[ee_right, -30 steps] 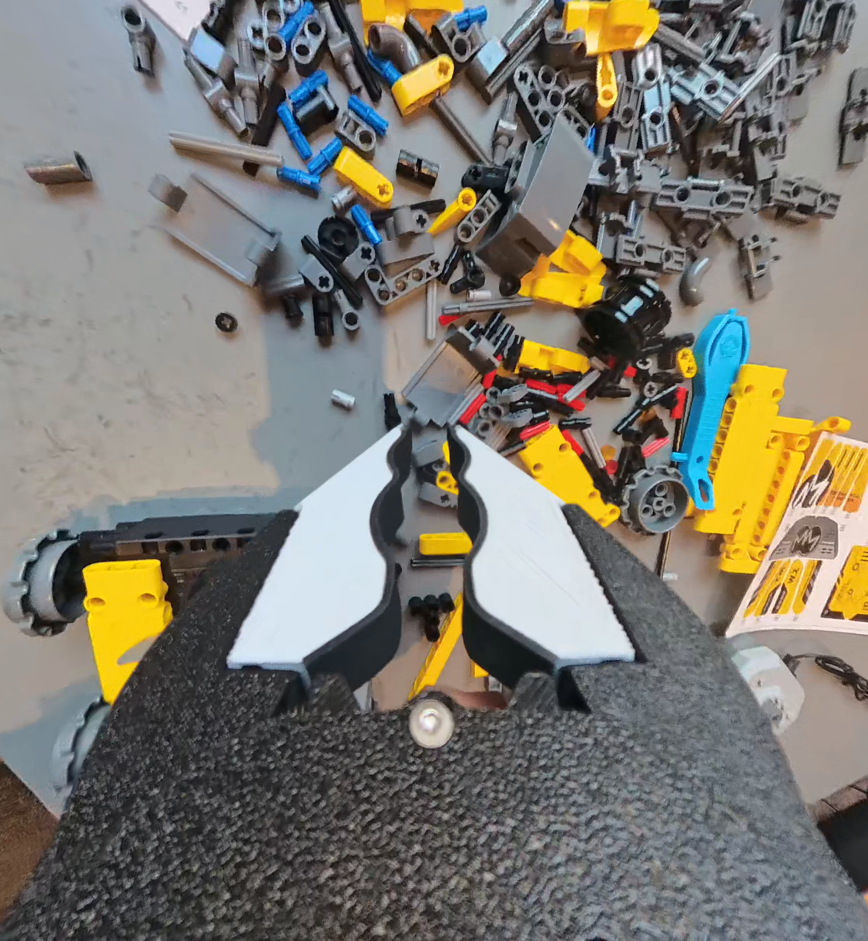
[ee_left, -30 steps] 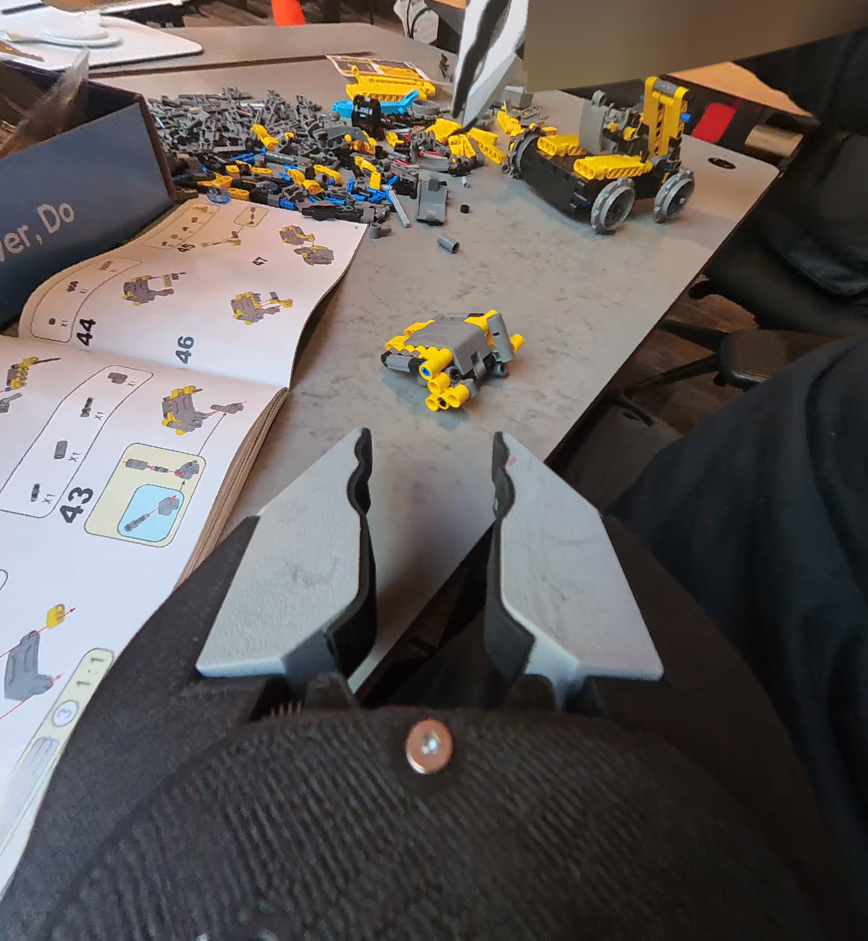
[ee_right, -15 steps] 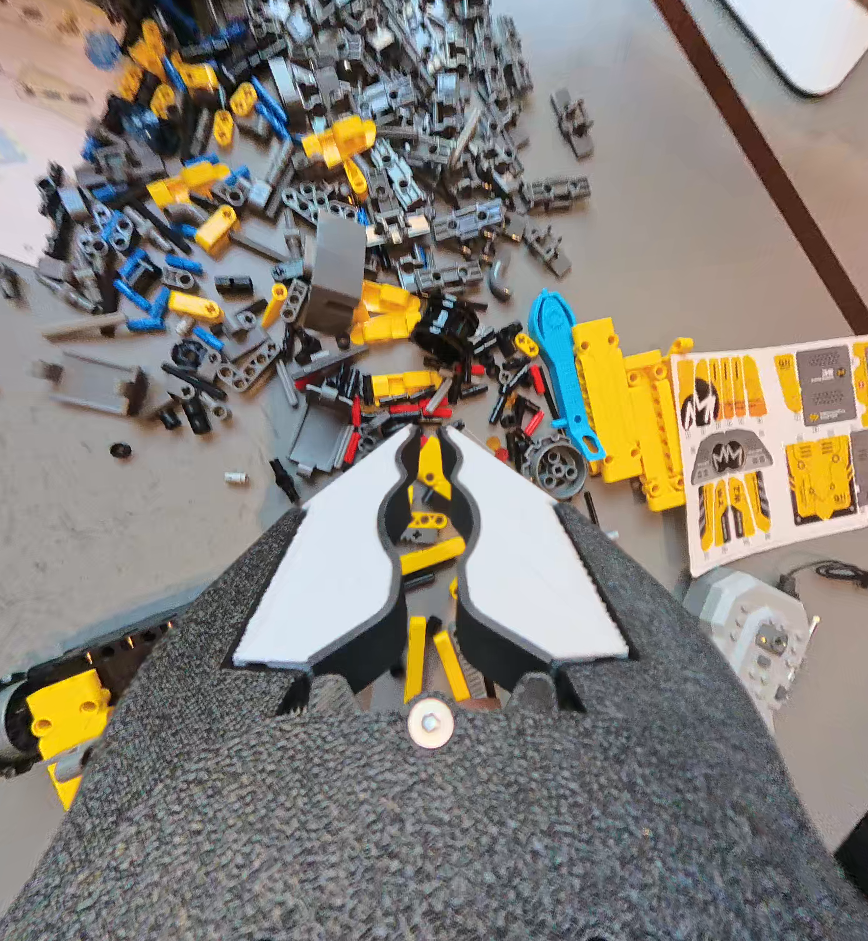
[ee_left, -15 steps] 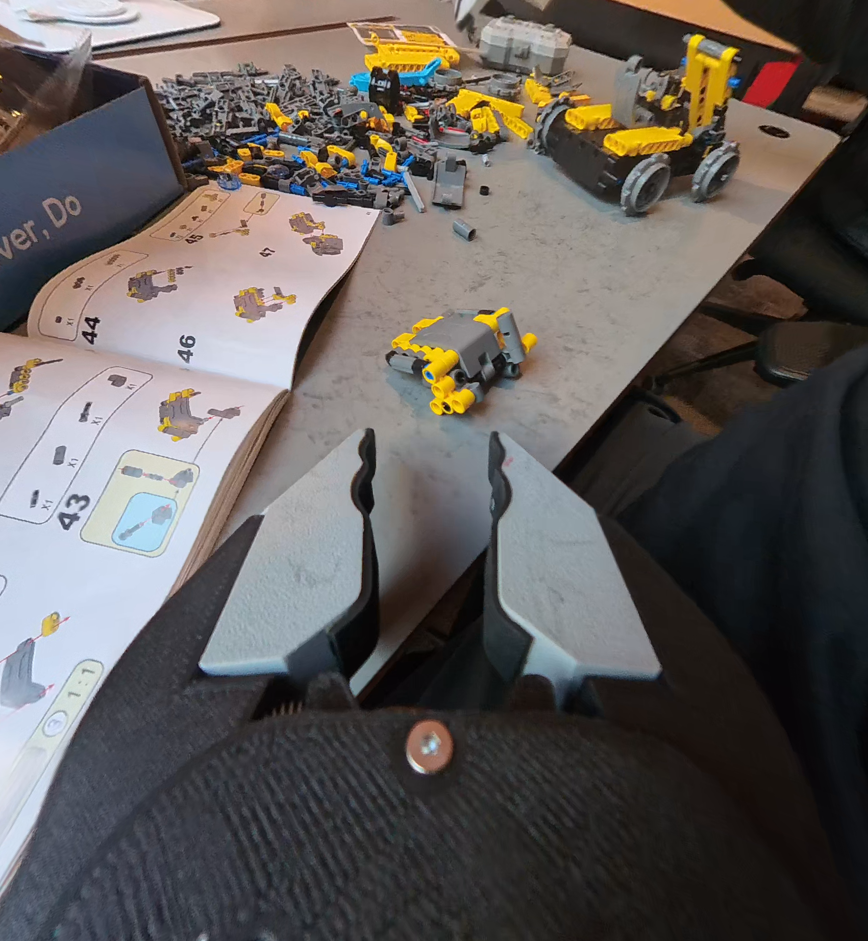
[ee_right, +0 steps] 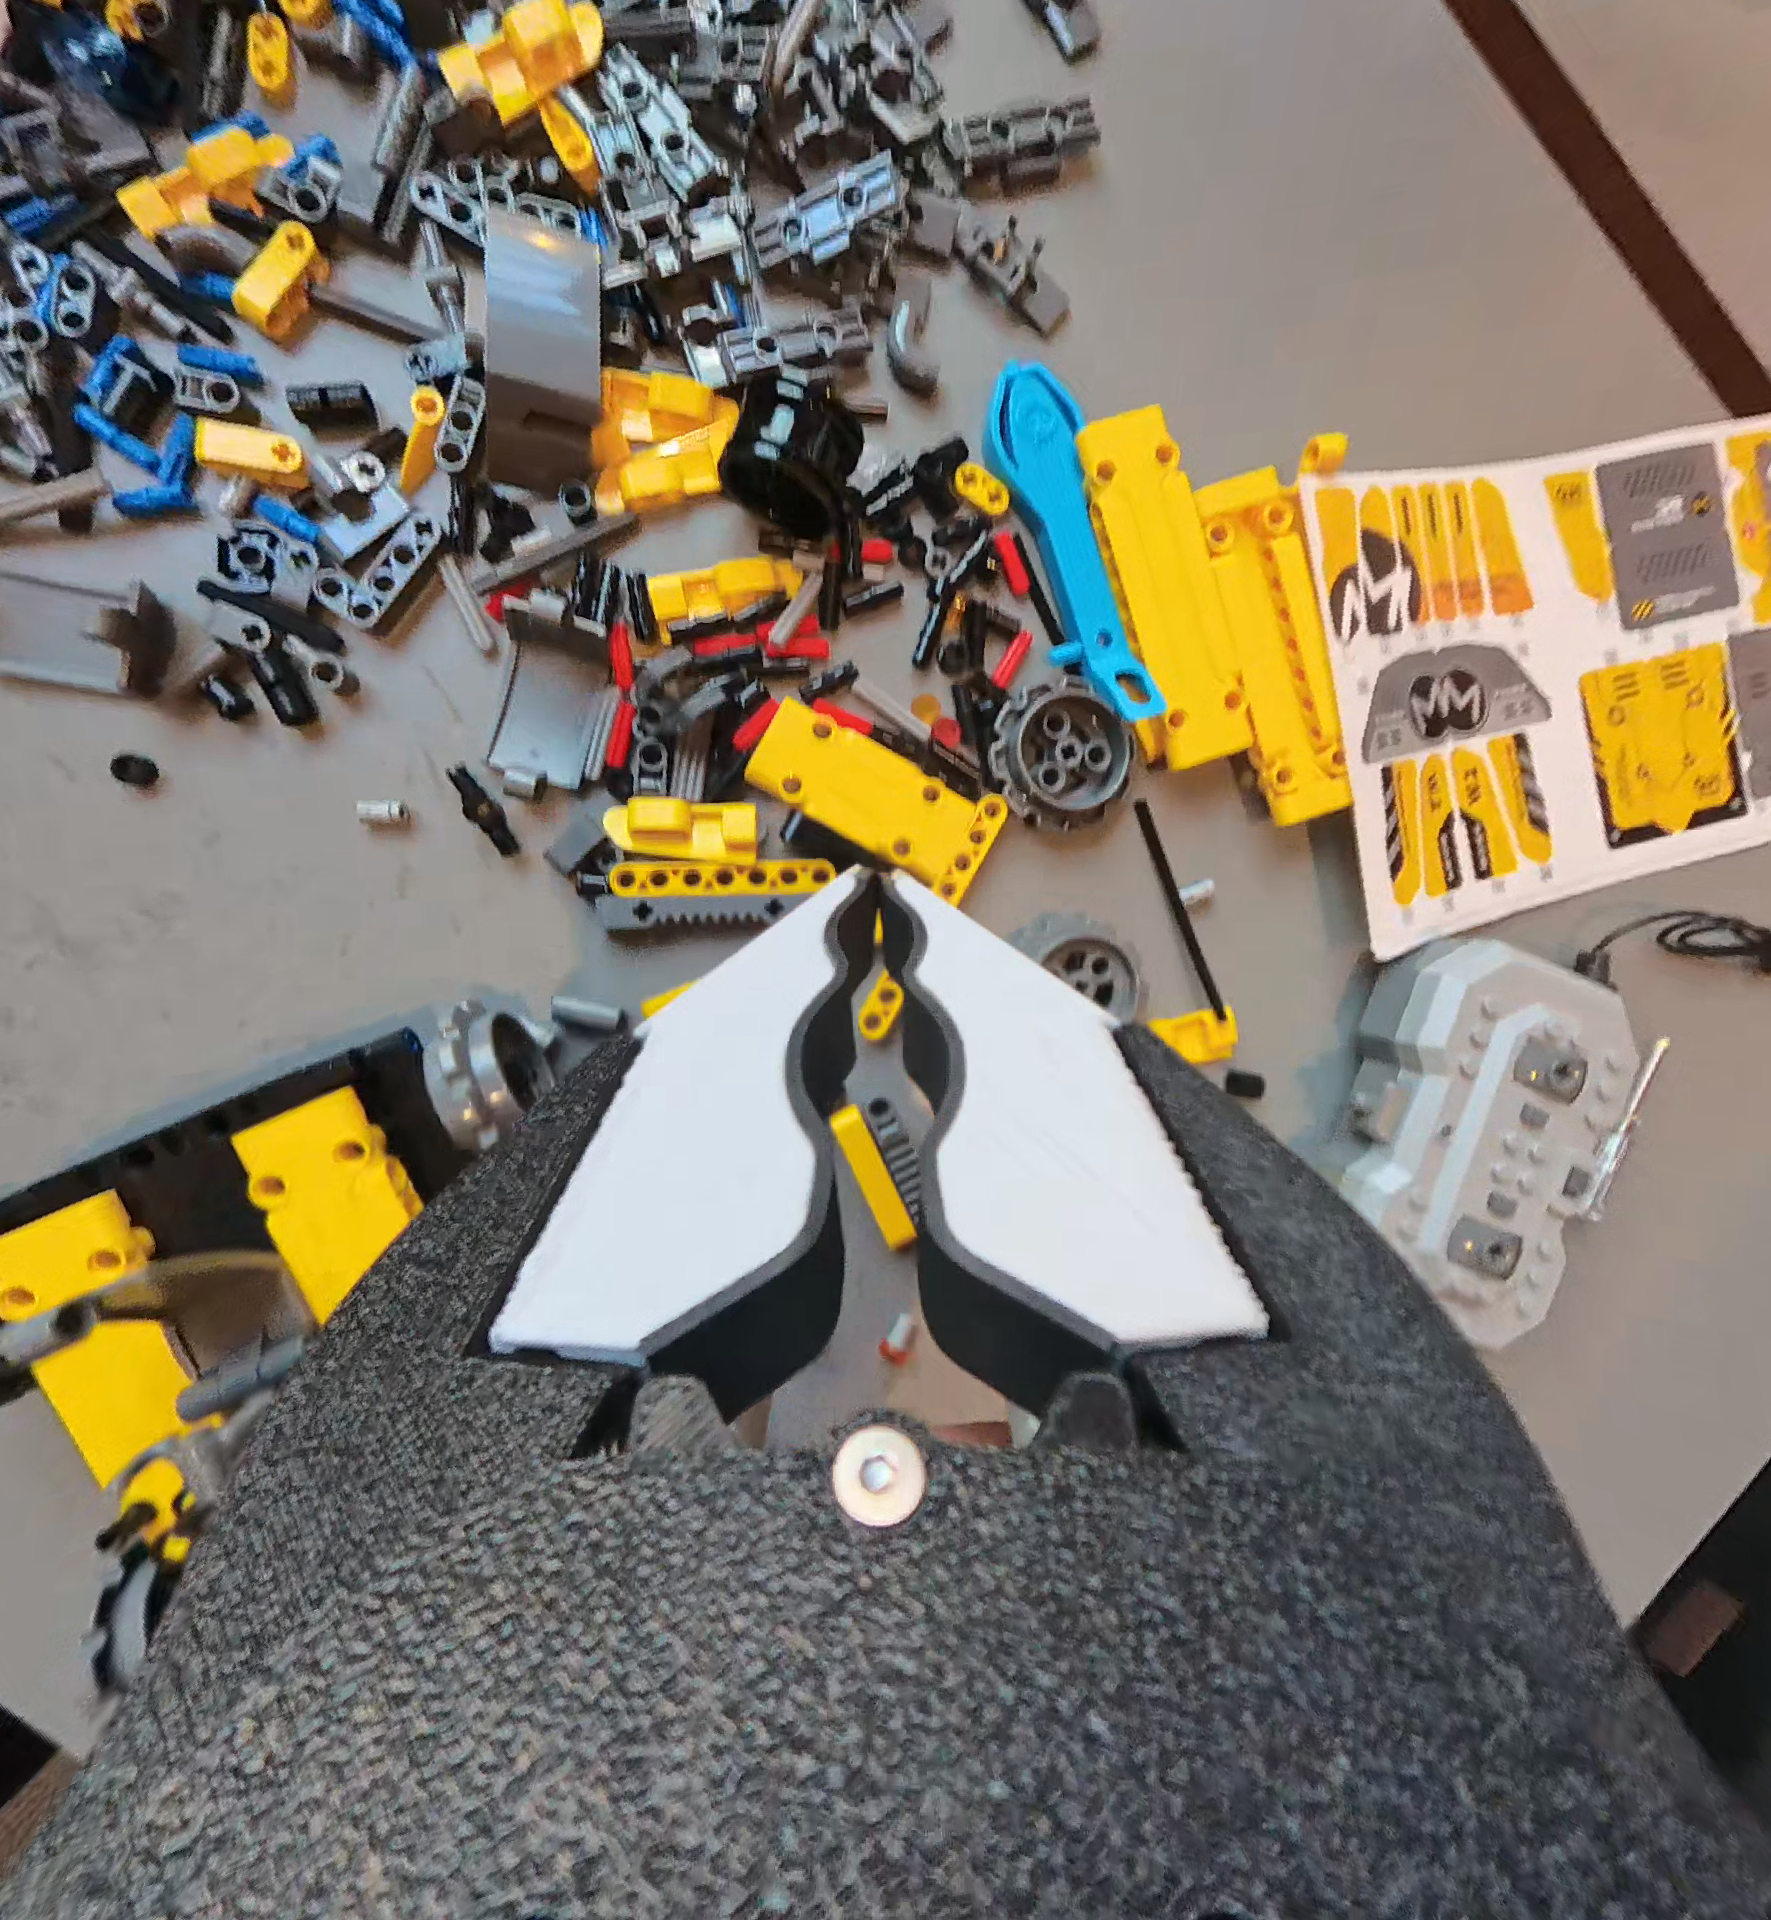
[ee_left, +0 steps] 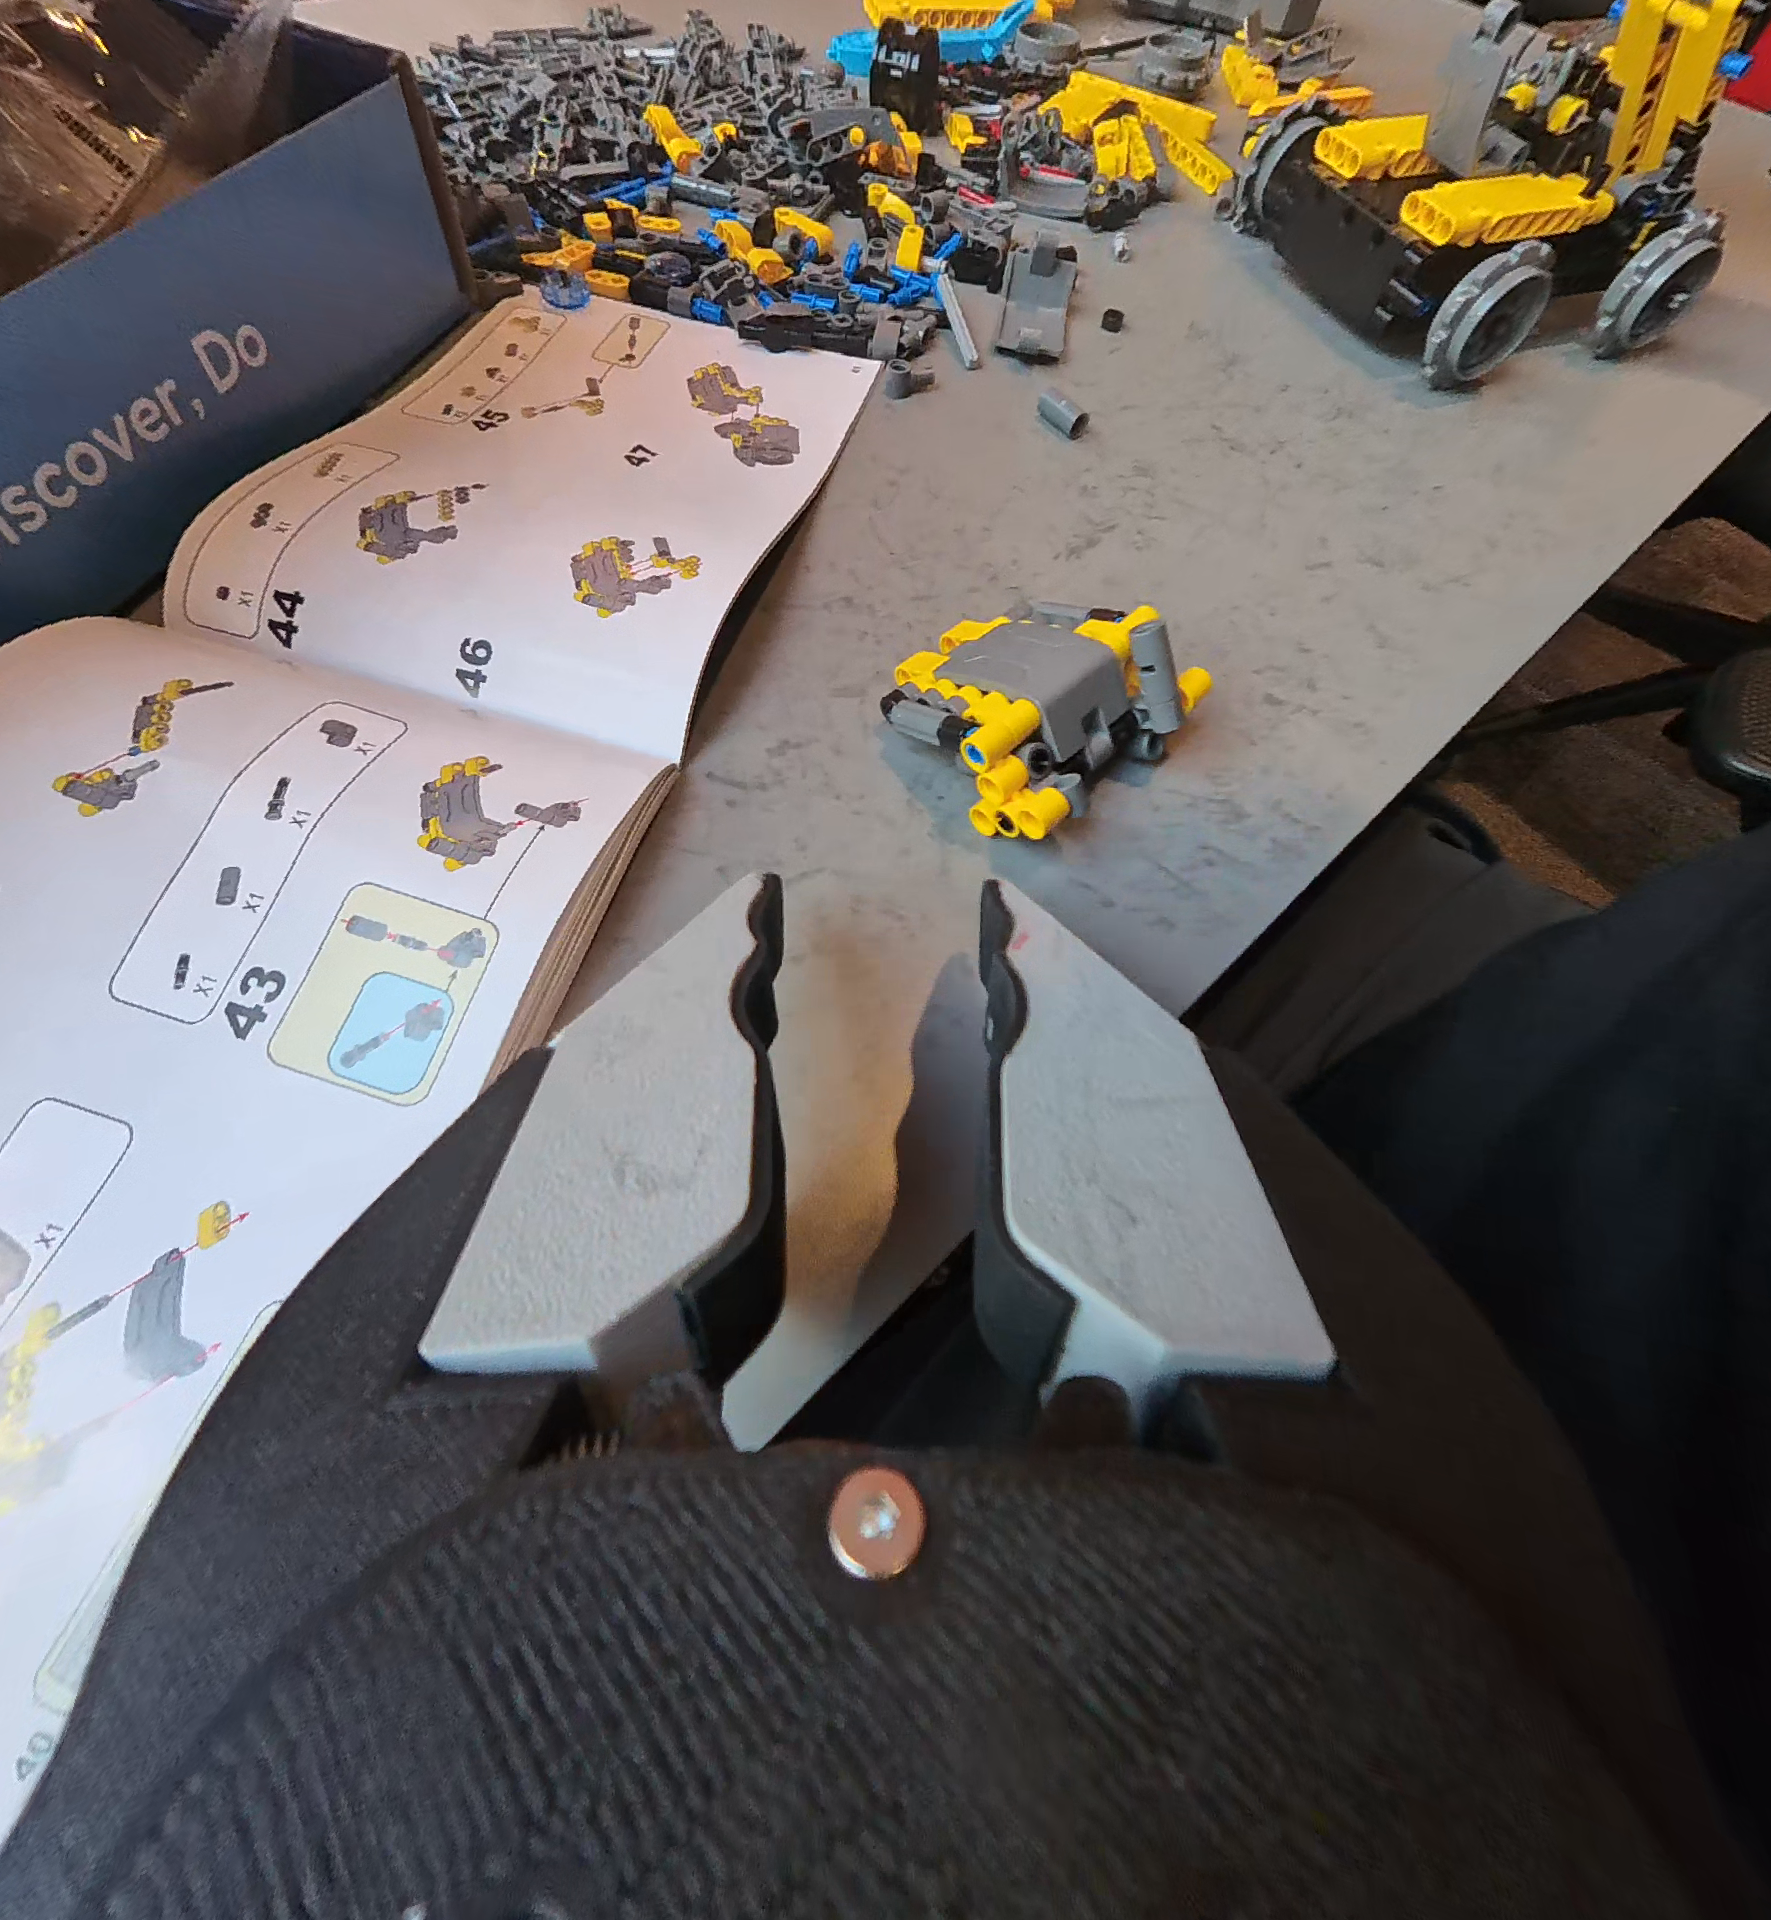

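Left wrist view, left to right: dark blue box (ee_left: 185, 343) with white lettering at far left; open instruction booklet (ee_left: 361, 727) lying flat beside it on the grey worktop (ee_left: 1276, 540). Left gripper (ee_left: 881, 904) hovers over the worktop's near edge, jaws well apart, nothing between them. Nearest piece: small yellow-and-grey sub-assembly (ee_left: 1042, 712), just ahead and slightly right of the tips, not touched. Farther back, loose pile of parts (ee_left: 787, 197); at far right a partly built yellow-and-black wheeled vehicle (ee_left: 1473, 208).

Right wrist view, left to right: wheeled vehicle (ee_right: 185, 1226) at lower left, partly under the gripper body. Pile of parts (ee_right: 548, 364) spreads across the top. Right gripper (ee_right: 873, 883) sits above the pile's near edge, jaws closed tip to tip; whether they pinch anything, cannot tell. Yellow holed beam (ee_right: 715, 881) lies just left of the tips. Then blue lever-shaped tool (ee_right: 1063, 530), sticker sheet (ee_right: 1587, 665), light grey battery hub (ee_right: 1483, 1132).
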A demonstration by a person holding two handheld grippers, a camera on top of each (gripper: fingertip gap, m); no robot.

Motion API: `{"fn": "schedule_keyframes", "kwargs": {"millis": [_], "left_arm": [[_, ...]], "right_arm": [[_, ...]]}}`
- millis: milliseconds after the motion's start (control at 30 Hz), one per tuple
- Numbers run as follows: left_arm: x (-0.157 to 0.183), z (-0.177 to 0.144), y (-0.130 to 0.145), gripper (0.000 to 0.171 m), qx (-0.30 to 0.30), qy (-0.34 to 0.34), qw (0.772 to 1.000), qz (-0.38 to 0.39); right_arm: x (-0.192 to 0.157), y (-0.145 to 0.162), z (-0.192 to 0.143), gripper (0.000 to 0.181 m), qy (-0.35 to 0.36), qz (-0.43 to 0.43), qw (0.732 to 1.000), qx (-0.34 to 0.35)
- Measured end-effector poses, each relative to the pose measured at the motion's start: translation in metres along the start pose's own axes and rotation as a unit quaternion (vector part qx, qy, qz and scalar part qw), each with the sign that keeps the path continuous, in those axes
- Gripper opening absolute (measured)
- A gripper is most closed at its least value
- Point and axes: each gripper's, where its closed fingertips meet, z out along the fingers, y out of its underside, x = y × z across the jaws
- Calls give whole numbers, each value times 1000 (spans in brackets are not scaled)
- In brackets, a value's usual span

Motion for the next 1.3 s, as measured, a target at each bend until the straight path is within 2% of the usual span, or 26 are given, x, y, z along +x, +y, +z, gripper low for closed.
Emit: {"fn": "schedule_keyframes", "kwargs": {"millis": [200,600,900,1100,1300], "left_arm": [[2,2,3,35,-6,-2,1000,2],[3,3,4,35,-13,-10,1000,10],[3,3,3,33,-9,-9,1000,11],[4,7,2,30,-12,-8,1000,26],[6,10,0,31,-6,-9,999,35]], "right_arm": [[9,33,-8,0,-6,26,999,-28],[5,73,-1,0,-47,64,995,-64],[24,83,-10,1,-21,92,995,-44],[34,74,-24,1,-24,137,990,15],[25,53,-19,1,-37,107,993,32]]}}
